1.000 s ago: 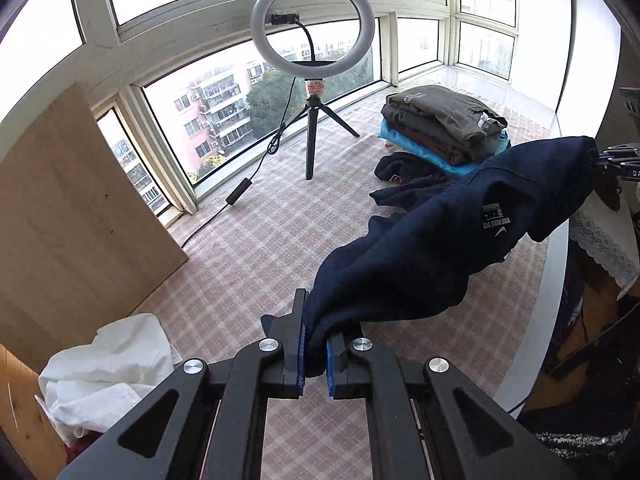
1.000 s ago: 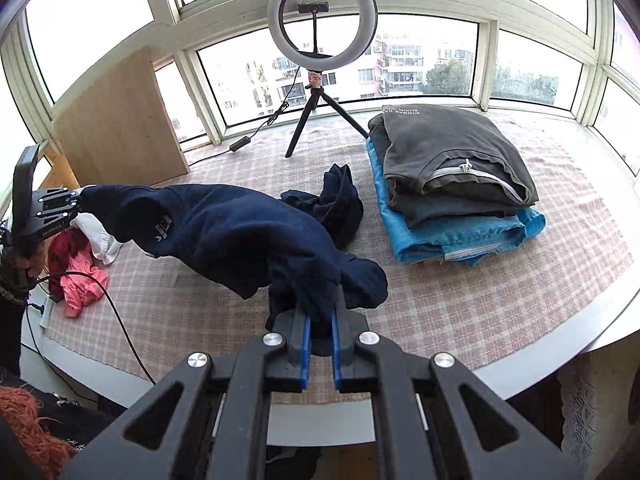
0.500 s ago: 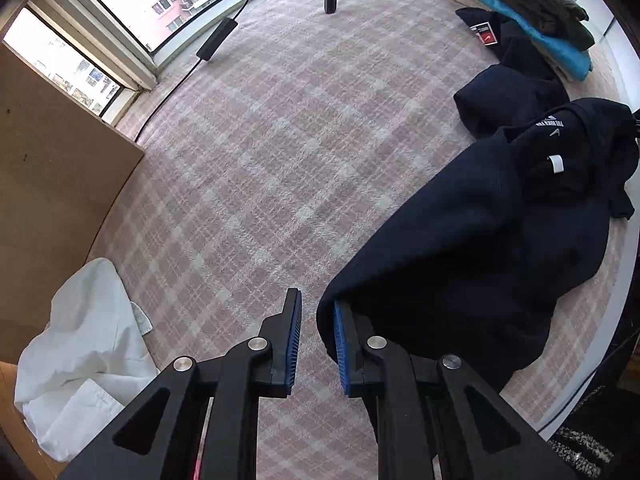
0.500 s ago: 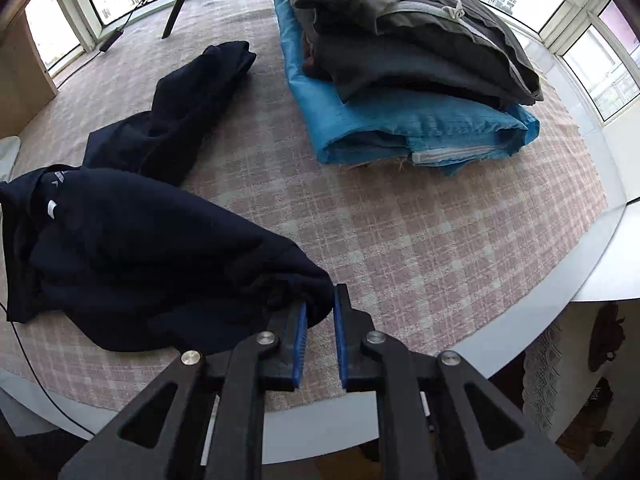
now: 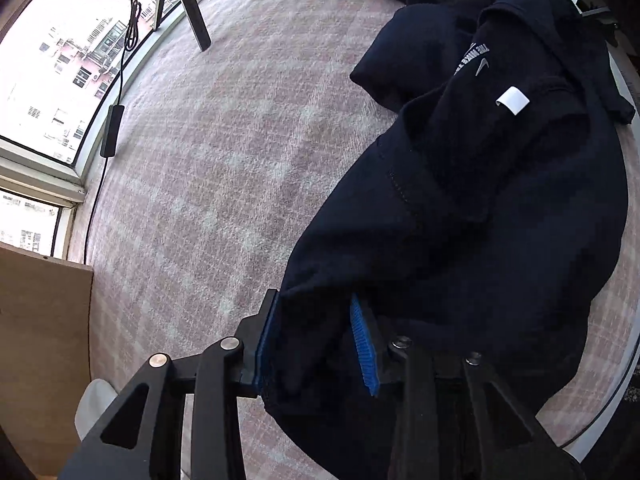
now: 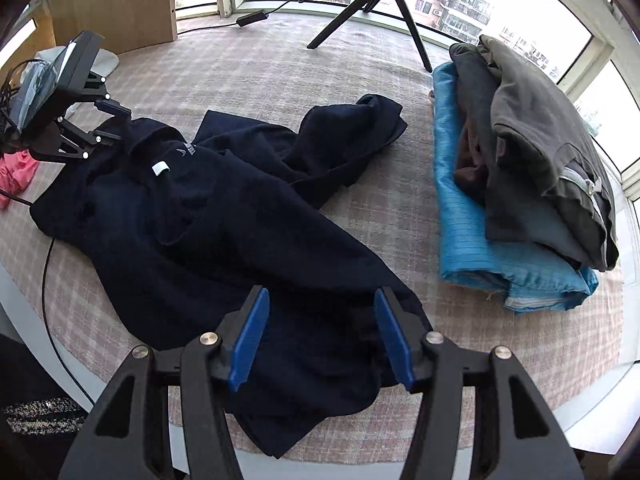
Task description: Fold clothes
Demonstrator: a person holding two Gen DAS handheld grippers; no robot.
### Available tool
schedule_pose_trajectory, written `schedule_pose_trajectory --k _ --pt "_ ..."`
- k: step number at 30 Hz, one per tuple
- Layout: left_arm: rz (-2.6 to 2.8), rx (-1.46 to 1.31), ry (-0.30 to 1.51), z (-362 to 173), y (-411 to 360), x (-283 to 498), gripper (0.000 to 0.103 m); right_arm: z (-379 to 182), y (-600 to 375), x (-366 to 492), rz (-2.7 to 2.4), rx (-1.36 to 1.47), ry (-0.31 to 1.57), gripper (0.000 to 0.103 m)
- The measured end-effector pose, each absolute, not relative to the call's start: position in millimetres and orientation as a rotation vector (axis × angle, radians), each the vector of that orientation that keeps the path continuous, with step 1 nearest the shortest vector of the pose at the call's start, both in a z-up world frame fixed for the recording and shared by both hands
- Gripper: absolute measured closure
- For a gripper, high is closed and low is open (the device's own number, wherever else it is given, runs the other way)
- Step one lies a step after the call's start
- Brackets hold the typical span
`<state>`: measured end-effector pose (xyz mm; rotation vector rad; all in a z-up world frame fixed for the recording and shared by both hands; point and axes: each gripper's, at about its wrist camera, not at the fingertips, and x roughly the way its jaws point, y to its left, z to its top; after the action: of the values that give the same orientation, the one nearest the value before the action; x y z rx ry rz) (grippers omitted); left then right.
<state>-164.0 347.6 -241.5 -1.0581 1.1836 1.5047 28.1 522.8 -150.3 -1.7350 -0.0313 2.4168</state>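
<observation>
A dark navy top (image 5: 480, 200) (image 6: 224, 216) with a white collar tag lies spread on the pink checked table cover (image 6: 260, 72). My left gripper (image 5: 316, 344) points steeply down at its collar end. Its jaws stand apart with a bunch of the navy cloth loose between them, and one blue pad face shows bare. In the right wrist view the left gripper (image 6: 112, 124) sits at the garment's far left end. My right gripper (image 6: 320, 332) hovers over the hem end near the front edge. Its jaws are opening wide and the cloth lies under them, not pinched.
Another navy piece (image 6: 352, 132) lies crumpled just beyond the top. A stack of folded grey and blue clothes (image 6: 540, 160) sits at the right. A tripod (image 6: 380, 4), a cable, a wooden board (image 6: 116, 0), a white cloth (image 5: 92, 404) and a pink cloth (image 6: 16, 172) lie around.
Both grippers came down with the navy top, which hung stretched between them and now lies on the table. The right jaws have spread wide and let go; the left jaws have parted too.
</observation>
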Motion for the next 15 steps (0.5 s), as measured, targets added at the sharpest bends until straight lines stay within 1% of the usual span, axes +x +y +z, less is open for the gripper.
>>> schedule_pose_trajectory --k 1,4,7,10,11,13,14,15 --pt "1.485 -1.08 1.165 -243 350 -168 0.091 -158 522 25 2.401 -1.767 -0.085 0.049" --pt "1.472 -1.11 1.134 -235 345 -175 0.091 -164 514 26 2.441 -1.82 -0.164 0.049" --pt "1.478 -1.125 1.094 -227 342 -181 0.091 -153 492 20 2.598 -1.846 -0.16 0.049" --pt "1.493 -1.147 1.054 -225 341 -189 0.092 -160 468 -6 2.673 -1.871 -0.145 0.049" --pt "1.494 -1.156 1.042 -225 341 -192 0.092 -168 462 -15 2.665 -1.9 -0.17 0.049" --pt "1.502 -1.173 1.028 -228 339 -197 0.092 -187 447 -28 2.618 -1.961 -0.298 0.049" --pt "1.504 -1.182 1.014 -228 338 -200 0.092 -191 447 -31 2.61 -1.991 -0.306 0.049" --pt "1.506 -1.189 0.997 -227 336 -203 0.092 -194 447 -33 2.603 -2.021 -0.31 0.061"
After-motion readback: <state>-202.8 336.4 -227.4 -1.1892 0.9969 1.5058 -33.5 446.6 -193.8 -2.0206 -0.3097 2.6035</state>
